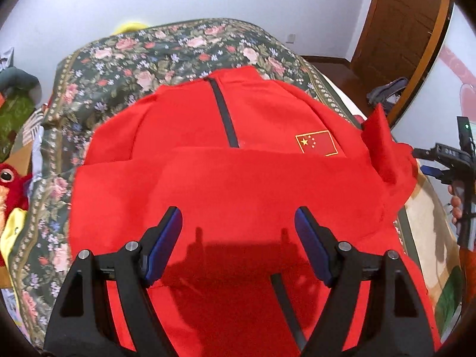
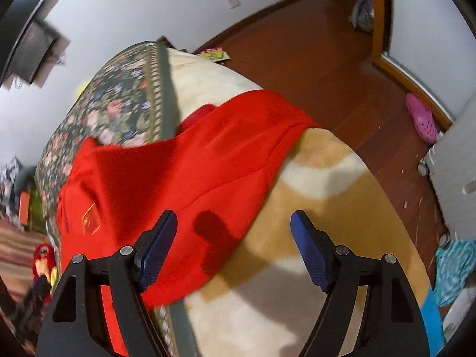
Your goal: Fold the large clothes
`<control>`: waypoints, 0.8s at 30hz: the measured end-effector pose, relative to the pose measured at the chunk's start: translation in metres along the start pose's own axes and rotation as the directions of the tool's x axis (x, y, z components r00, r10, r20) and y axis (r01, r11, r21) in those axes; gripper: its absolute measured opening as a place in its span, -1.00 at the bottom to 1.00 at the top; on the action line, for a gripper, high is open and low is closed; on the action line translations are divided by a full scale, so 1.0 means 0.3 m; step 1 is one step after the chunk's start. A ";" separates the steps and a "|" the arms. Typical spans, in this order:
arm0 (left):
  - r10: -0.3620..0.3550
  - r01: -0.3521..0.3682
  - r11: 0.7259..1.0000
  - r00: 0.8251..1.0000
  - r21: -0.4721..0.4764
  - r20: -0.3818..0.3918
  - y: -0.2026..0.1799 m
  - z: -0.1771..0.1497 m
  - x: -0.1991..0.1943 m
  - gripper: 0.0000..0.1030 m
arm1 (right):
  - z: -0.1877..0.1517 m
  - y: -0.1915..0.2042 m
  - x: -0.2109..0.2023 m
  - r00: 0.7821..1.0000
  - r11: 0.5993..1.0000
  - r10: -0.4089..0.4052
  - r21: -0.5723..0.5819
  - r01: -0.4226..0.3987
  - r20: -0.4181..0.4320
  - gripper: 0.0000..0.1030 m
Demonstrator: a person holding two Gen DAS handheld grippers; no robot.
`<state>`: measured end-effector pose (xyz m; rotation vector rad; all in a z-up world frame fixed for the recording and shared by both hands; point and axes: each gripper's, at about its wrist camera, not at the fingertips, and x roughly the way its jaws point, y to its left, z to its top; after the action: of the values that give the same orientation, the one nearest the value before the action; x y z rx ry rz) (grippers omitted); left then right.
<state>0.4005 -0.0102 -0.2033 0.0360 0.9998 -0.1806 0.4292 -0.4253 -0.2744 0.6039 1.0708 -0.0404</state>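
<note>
A red jacket (image 1: 238, 178) with a black zipper (image 1: 224, 113) and a flag patch (image 1: 316, 142) lies on a floral bedspread (image 1: 148, 59). Its lower part is folded up over the chest. My left gripper (image 1: 238, 212) hovers open above the folded red cloth, with nothing between its fingers. At the jacket's right side a sleeve (image 1: 383, 148) stands bunched up, beside my right gripper (image 1: 425, 160), held in a hand. In the right wrist view the jacket (image 2: 178, 163) and its sleeve spread across the bed edge. My right gripper (image 2: 233, 215) is open over the sleeve's edge, holding nothing.
A cream and tan blanket (image 2: 312, 208) covers the bed's right side. Beyond it is a wooden floor (image 2: 297, 59) with a pink shoe (image 2: 421, 119) and teal cloth (image 2: 455, 264). A red plush toy (image 1: 12, 178) sits left of the bed. A wooden door (image 1: 395, 15) stands at the back right.
</note>
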 end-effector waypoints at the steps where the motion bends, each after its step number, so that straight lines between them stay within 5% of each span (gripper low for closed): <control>1: -0.005 0.005 1.000 1.000 -0.006 -0.008 0.003 -0.001 0.017 0.50 | 0.009 -0.003 0.002 1.000 1.000 0.009 0.015 -0.009 0.004 0.46; 8: -0.006 0.003 0.998 0.999 -0.062 -0.052 0.049 -0.028 0.090 0.50 | 0.104 -0.048 0.097 0.999 0.992 0.020 0.123 -0.023 0.028 0.15; 12: -0.018 0.010 0.995 0.997 -0.102 -0.073 0.084 -0.050 0.105 0.50 | 0.134 -0.095 0.152 1.000 0.971 0.025 0.238 -0.023 -0.006 -0.22; 15: -0.014 0.005 0.993 0.997 -0.120 -0.076 0.102 -0.061 0.102 0.50 | 0.130 -0.093 0.127 1.000 0.973 -0.015 0.230 0.012 0.009 -0.76; 24: -0.020 0.015 0.991 0.999 -0.133 -0.036 0.121 -0.067 -0.005 0.50 | 0.108 0.015 -0.062 0.992 0.993 0.028 0.111 -0.042 0.124 -0.87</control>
<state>0.3890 0.0280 -0.2148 -0.0917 1.0477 -0.1295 0.4478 -0.4417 -0.2461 0.7136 0.9427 -0.1066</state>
